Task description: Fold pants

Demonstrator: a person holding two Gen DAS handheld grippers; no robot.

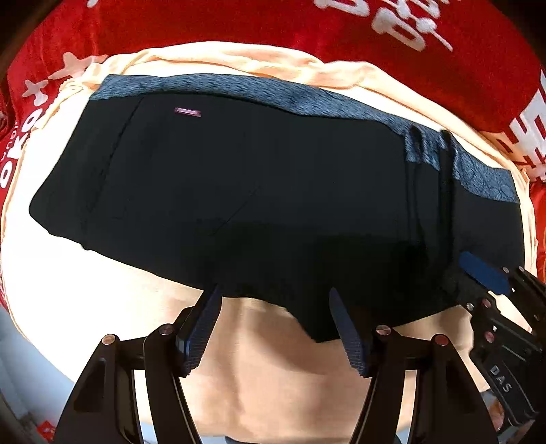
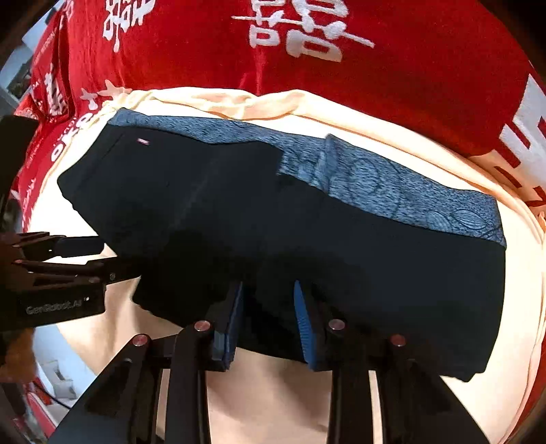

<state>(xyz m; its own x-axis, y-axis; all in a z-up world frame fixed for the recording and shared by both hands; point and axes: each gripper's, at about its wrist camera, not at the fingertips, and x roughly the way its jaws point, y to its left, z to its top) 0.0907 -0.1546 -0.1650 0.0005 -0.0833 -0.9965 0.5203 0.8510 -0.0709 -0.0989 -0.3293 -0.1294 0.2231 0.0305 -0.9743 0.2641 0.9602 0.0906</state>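
Observation:
Black pants (image 1: 259,191) with a blue-grey patterned waistband (image 1: 273,92) lie folded flat on a cream cloth (image 1: 102,293); they also show in the right wrist view (image 2: 307,239). My left gripper (image 1: 274,293) is open, its fingertips at the near hem of the pants, nothing between the fingers. My right gripper (image 2: 268,288) is open, with its fingers over the near edge of the pants. The right gripper shows in the left wrist view (image 1: 484,276) at the pants' right near corner. The left gripper shows in the right wrist view (image 2: 85,252) at the pants' left edge.
A red blanket with white lettering (image 1: 239,24) lies under and beyond the cream cloth, also in the right wrist view (image 2: 375,85). A small pink label (image 1: 187,111) sits on the pants near the waistband.

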